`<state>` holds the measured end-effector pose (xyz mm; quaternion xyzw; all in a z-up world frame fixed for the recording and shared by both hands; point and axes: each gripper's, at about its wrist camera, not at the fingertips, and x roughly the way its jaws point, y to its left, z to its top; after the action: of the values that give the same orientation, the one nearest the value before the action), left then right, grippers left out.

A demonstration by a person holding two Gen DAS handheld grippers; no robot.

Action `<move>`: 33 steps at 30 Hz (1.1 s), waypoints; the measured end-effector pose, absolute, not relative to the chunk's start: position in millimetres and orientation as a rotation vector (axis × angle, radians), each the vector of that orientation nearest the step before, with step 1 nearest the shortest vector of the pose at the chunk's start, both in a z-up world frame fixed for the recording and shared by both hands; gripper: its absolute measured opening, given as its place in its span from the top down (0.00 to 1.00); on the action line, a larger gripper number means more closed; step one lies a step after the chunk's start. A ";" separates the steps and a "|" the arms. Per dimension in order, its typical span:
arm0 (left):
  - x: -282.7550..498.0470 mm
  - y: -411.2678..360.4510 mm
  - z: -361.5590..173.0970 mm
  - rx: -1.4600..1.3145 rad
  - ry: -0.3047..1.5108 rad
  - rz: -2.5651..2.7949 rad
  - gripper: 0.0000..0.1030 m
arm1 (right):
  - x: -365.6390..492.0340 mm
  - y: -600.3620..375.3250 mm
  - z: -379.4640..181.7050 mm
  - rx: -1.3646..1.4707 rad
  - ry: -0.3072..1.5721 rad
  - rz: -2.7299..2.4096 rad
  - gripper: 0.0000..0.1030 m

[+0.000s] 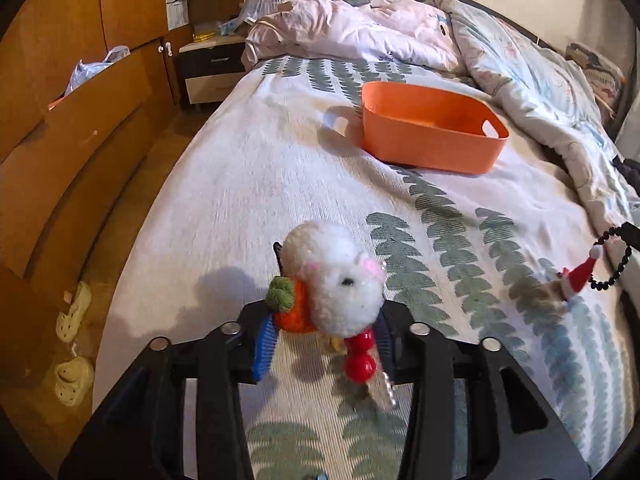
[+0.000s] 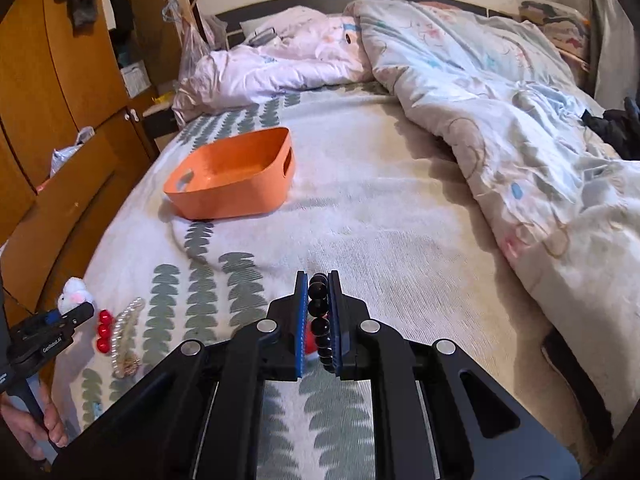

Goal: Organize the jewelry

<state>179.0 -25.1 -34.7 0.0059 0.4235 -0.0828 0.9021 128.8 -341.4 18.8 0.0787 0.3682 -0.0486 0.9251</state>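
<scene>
Orange plastic marked the goal: the basket (image 2: pixel 232 176) sat mid-bed, nearer the left edge. The left gripper (image 1: pixel 324 328) was clamped on a plush mouse clip (image 1: pixel 336 280), the right gripper (image 2: pixel 318 316) on a black bead bracelet (image 2: pixel 319 308). Both should travel level, releasing only above the rim.

Bed (image 2: pixel 380 216) spread with a white cover printed in green leaf rows. Orange bin (image 2: pixel 234 174) resting on it toward the left side, rumpled quilt (image 2: pixel 520 128) heaped along the right edge and a pinkish one (image 2: pixel 272 68) bunched at the head. Red bead clip (image 2: pixel 104 336) and pearl hair clip (image 2: pixel 126 330) lying side by side near the left edge.
</scene>
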 end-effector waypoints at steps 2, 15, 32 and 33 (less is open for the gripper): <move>180.7 -25.2 -37.1 0.014 0.873 -0.162 0.42 | 135.7 -344.2 12.1 0.159 0.764 -0.110 0.89; 152.1 -25.7 -6.9 0.064 0.745 -0.078 0.15 | 125.2 -336.2 17.8 0.090 0.733 -0.129 0.62; 47.5 -45.4 40.3 0.108 0.624 -0.125 0.05 | -1.4 -283.2 44.2 0.093 0.631 -0.110 0.29; 38.1 -47.0 37.6 0.106 0.629 -0.131 0.05 | -9.1 -279.5 42.1 0.094 0.631 -0.107 0.27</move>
<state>38.1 -47.0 37.6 0.0522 0.3091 -0.0645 0.9474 -9.1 -279.5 42.1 0.0464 0.3100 -0.0527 0.9481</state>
